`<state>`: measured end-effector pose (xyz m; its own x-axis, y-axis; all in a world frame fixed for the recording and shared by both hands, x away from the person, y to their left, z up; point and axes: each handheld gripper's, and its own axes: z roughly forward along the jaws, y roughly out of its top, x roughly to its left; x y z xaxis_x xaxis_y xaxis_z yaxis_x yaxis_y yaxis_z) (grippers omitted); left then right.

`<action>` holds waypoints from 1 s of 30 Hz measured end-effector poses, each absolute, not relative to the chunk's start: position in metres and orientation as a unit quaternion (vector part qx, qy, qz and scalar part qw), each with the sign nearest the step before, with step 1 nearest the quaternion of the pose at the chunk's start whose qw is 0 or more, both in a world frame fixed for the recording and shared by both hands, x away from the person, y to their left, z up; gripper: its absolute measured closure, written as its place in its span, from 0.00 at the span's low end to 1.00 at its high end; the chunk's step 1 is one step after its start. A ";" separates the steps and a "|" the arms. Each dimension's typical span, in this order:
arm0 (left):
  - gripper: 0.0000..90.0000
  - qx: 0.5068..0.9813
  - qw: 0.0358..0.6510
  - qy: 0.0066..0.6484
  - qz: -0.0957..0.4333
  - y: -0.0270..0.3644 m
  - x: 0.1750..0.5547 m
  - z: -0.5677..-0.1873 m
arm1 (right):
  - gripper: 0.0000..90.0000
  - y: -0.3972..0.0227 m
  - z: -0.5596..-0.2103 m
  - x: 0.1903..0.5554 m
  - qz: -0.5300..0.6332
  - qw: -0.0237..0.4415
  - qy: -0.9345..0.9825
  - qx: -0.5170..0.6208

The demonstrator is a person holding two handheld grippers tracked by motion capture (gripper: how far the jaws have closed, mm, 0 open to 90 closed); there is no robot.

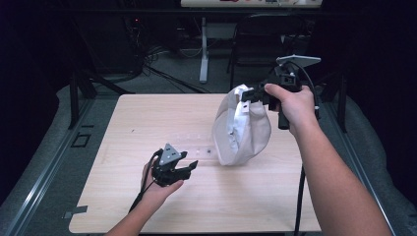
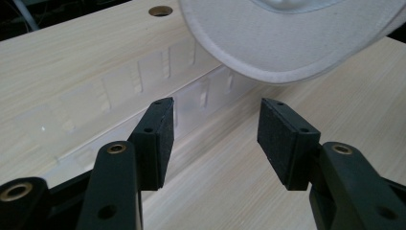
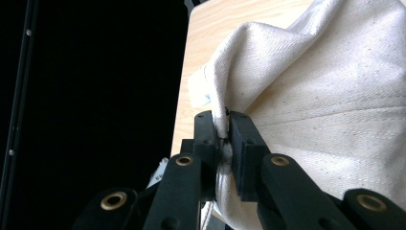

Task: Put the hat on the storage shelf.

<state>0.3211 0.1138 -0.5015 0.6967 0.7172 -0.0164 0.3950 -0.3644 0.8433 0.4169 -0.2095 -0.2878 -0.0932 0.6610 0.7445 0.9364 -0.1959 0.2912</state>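
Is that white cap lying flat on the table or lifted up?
Lifted: the right tongs pinch the cap's fabric, so it hangs with its brim low over the table.

A black chair [image 1: 265, 39] and cables [image 1: 162, 69] lie beyond the table [image 1: 147, 118].

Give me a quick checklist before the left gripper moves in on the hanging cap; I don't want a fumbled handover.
1. Right gripper grip on the cap: ok, jaws shut on a fold of its fabric.
2. Cap lifted: ok at the top; whether its lower edge touches the table cannot tell.
3. Left gripper ready to grasp: ok, jaws open and holding nothing.
4. Brim in the left gripper's line: ok, it hangs just ahead and above the jaws.
5. Path clear: not ok, a clear plastic strip lies on the table between gripper and cap.
6. Grip strong enough for a pull: cannot tell.
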 end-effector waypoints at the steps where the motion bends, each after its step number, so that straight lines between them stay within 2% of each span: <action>1: 0.53 0.809 0.446 0.336 0.182 0.104 0.322 -0.499 | 0.92 -0.210 -0.287 0.418 -0.417 0.164 -0.610 -0.653; 15: 0.53 0.829 0.442 0.288 0.185 0.054 0.322 -0.496 | 0.92 -0.194 -0.288 0.433 -0.433 0.163 -0.595 -0.657; 24: 0.54 0.823 0.439 0.286 0.221 0.045 0.330 -0.499 | 0.92 -0.184 -0.289 0.438 -0.436 0.170 -0.593 -0.655; 26: 0.61 0.826 0.426 0.284 0.234 0.044 0.332 -0.500 | 0.92 -0.182 -0.289 0.439 -0.439 0.170 -0.592 -0.654; 27: 0.70 0.828 0.419 0.283 0.241 0.046 0.333 -0.501 | 0.92 -0.180 -0.288 0.439 -0.440 0.169 -0.594 -0.652; 30: 0.76 0.828 0.418 0.280 0.248 0.051 0.333 -0.500 | 0.92 -0.176 -0.288 0.438 -0.440 0.169 -0.594 -0.652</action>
